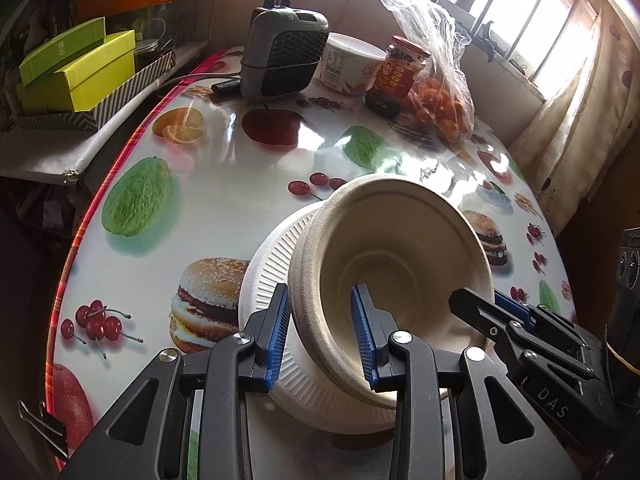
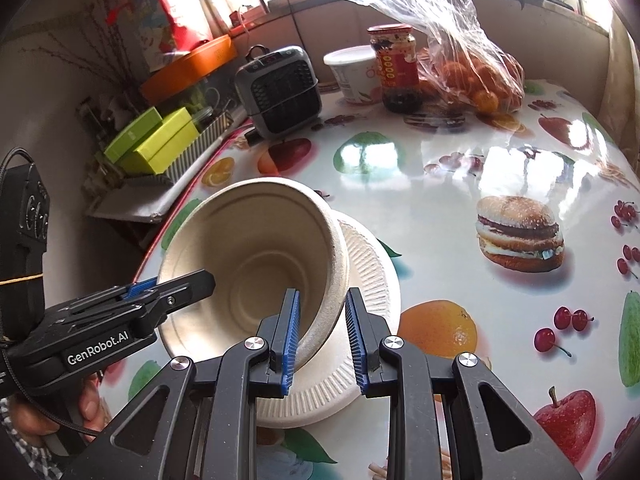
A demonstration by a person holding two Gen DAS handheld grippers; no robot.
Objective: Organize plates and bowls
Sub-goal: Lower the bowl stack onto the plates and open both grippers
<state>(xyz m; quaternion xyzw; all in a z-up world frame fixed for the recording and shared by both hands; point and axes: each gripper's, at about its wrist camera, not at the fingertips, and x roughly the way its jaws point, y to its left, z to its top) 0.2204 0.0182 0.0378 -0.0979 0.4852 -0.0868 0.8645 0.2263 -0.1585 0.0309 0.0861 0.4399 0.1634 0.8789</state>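
Nearest the lenses, the rim of a beige pulp bowl [image 1: 400,256] is pinched from two sides: the left gripper [image 1: 325,338] is closed on one stretch of the rim, one blue pad outside the wall and one inside, and the right gripper [image 2: 322,336] is clamped on the opposite stretch in the same way. The bowl is held tilted, its mouth turned toward the cameras, low over a white ribbed paper plate [image 1: 272,256] that lies on the fruit-printed tablecloth [image 1: 224,168] near the table's edge; whether the bowl's base is touching the plate cannot be told. A landing of the bowl on the plate is judged to be the step in hand. Trouble could be expected from the thin pulp rim: if the two grips are pulled apart or twisted unevenly, the wall may be buckled or torn. If one grip is released before the other, the bowl may be tipped over, and the light plate may be pushed toward the table's edge. Farther back, well apart from the work, a grey heater [image 1: 286,56], a white tub [image 1: 348,66], a red-labelled jar [image 1: 396,76] and a clear bag of oranges [image 1: 440,100] are seen near the window.
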